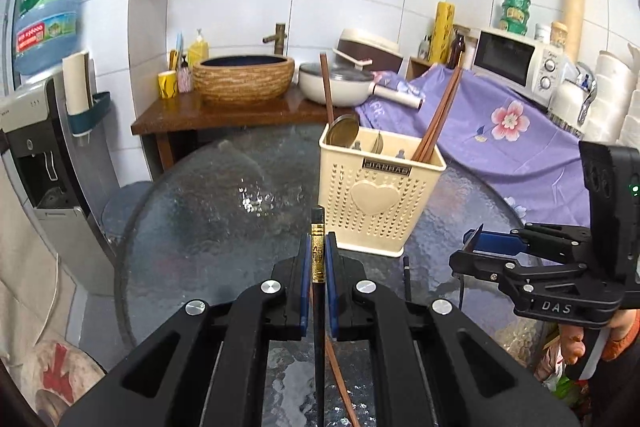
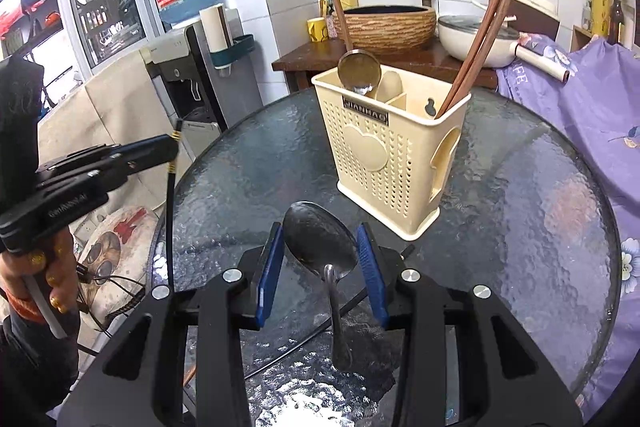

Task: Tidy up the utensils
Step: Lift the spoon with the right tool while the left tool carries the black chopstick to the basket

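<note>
A cream perforated utensil holder (image 1: 380, 201) (image 2: 390, 157) stands on the round glass table (image 1: 224, 211) (image 2: 520, 227). It holds brown chopsticks (image 1: 436, 119) (image 2: 476, 47) in the right compartment and a metal ladle (image 1: 340, 135) (image 2: 359, 69) in the left. My left gripper (image 1: 318, 247) (image 2: 170, 151) is shut on a black chopstick with a gold band (image 1: 318, 255) (image 2: 171, 211), held upright in front of the holder. My right gripper (image 2: 320, 243) (image 1: 476, 239) is open, its blue pads either side of a steel spoon (image 2: 320, 239) lying on the table.
A brown chopstick (image 1: 340, 379) and a thin black chopstick (image 1: 407, 279) lie on the glass under the grippers. Behind stand a wooden counter with a woven basin (image 1: 244, 77), a white pot (image 1: 336, 83), a purple cloth (image 1: 500, 131), and a water dispenser (image 1: 36, 131) at left.
</note>
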Available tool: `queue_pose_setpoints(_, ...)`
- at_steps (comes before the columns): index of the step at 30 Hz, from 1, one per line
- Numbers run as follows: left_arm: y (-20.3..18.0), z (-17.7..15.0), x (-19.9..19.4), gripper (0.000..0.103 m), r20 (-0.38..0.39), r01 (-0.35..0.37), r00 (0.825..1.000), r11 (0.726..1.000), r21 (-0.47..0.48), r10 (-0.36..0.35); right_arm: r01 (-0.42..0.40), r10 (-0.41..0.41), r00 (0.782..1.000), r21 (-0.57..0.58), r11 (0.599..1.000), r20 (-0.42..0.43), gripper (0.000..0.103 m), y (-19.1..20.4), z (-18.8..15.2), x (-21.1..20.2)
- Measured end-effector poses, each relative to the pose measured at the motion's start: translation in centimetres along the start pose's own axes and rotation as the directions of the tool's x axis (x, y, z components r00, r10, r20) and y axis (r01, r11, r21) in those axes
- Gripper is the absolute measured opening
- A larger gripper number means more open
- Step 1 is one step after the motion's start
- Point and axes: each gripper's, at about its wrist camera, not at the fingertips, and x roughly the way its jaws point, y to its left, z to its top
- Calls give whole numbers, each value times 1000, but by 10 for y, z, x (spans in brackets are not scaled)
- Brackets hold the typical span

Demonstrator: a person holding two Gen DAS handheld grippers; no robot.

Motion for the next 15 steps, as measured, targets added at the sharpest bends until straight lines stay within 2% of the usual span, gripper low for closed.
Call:
queue_pose_setpoints(4, 2, 6, -13, 7, 21, 23, 1000, 1000, -4, -23, -7, 7, 1000, -4, 1000, 29, 38, 4, 2, -12)
queue_pose_setpoints(15, 2, 17, -23, 7, 47, 46, 998, 999, -8, -46, -20, 21, 999, -11, 1000, 43, 38, 8, 10, -21)
